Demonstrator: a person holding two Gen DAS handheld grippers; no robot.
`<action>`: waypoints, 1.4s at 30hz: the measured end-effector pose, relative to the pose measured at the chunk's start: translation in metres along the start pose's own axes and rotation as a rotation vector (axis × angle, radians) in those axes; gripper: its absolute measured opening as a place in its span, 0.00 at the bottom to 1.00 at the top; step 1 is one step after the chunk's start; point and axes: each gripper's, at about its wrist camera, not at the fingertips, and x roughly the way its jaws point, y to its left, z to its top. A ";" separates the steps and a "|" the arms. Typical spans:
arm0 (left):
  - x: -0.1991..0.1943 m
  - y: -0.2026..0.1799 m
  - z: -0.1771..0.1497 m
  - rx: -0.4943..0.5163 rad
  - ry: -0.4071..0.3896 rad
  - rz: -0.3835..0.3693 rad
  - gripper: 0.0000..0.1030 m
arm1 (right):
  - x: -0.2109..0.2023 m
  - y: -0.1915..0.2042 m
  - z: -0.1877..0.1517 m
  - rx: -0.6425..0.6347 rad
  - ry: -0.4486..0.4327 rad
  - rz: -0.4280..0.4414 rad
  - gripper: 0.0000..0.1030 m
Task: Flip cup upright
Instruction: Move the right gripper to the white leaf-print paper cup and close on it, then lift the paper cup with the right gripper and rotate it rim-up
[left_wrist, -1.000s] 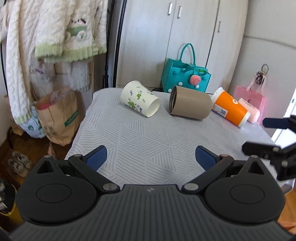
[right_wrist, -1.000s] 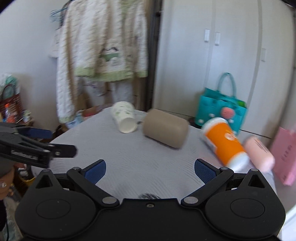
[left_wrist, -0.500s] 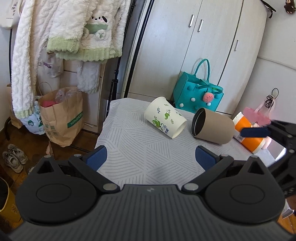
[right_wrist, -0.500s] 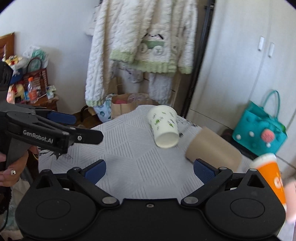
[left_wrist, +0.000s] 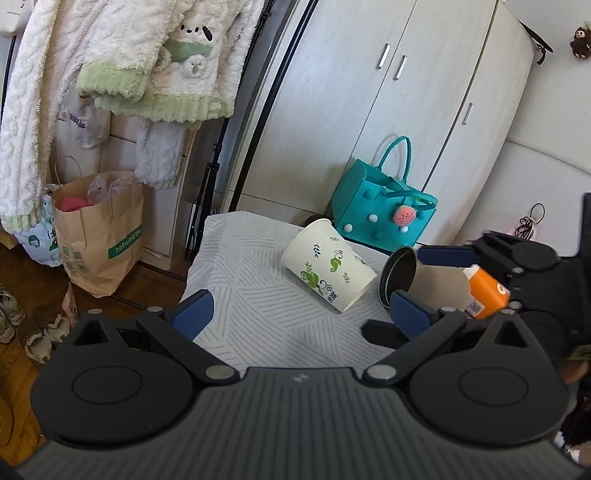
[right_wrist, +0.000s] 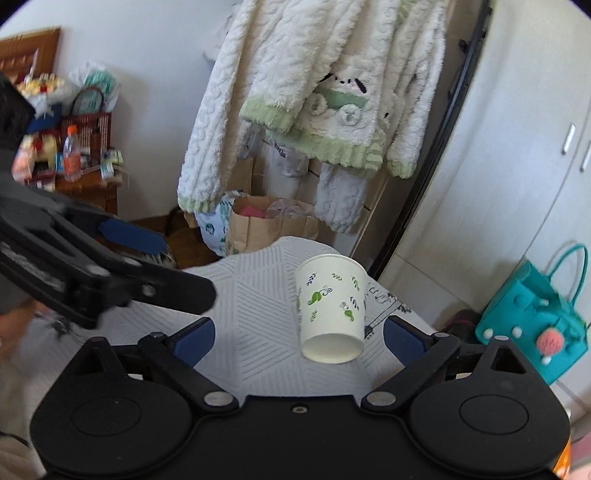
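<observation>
Left gripper (left_wrist: 301, 317): I see its jaws spread wide, holding nothing, above the near edge of the worktop (left_wrist: 258, 306). From the right wrist view it (right_wrist: 159, 266) enters from the left, blurred.
Paper bag (left_wrist: 99, 236): stands on the floor left of the worktop, under the hanging fleece garments (left_wrist: 147, 66).
Paper cup (left_wrist: 327, 269): white with green leaf print, lying on its side on the worktop. Its rim points far-left and its base near-right in the left wrist view.
Paper cup, right wrist view (right_wrist: 330, 312): base faces me, lying ahead between the blue pads.
Brown cup (left_wrist: 402, 280): on its side just right of the paper cup, dark mouth facing left.
Right gripper (right_wrist: 297, 336): I see its jaws wide apart, gripping nothing. In the left wrist view it (left_wrist: 406, 290) brackets the brown cup's mouth end; I cannot tell whether they touch.
Orange bottle (left_wrist: 485, 291): lying right of the brown cup, partly hidden.
Teal bag (left_wrist: 380, 210): beyond the worktop, against the cupboard (left_wrist: 406, 92).
</observation>
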 end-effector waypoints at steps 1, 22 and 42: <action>0.000 0.000 -0.001 -0.004 0.000 -0.002 1.00 | 0.006 0.000 0.001 -0.016 0.014 0.001 0.90; 0.017 0.006 0.008 -0.060 0.047 -0.055 0.99 | 0.073 -0.016 0.008 -0.032 0.129 -0.030 0.66; -0.008 -0.015 0.003 -0.074 0.096 -0.083 0.98 | 0.003 0.002 0.002 -0.023 0.096 0.007 0.62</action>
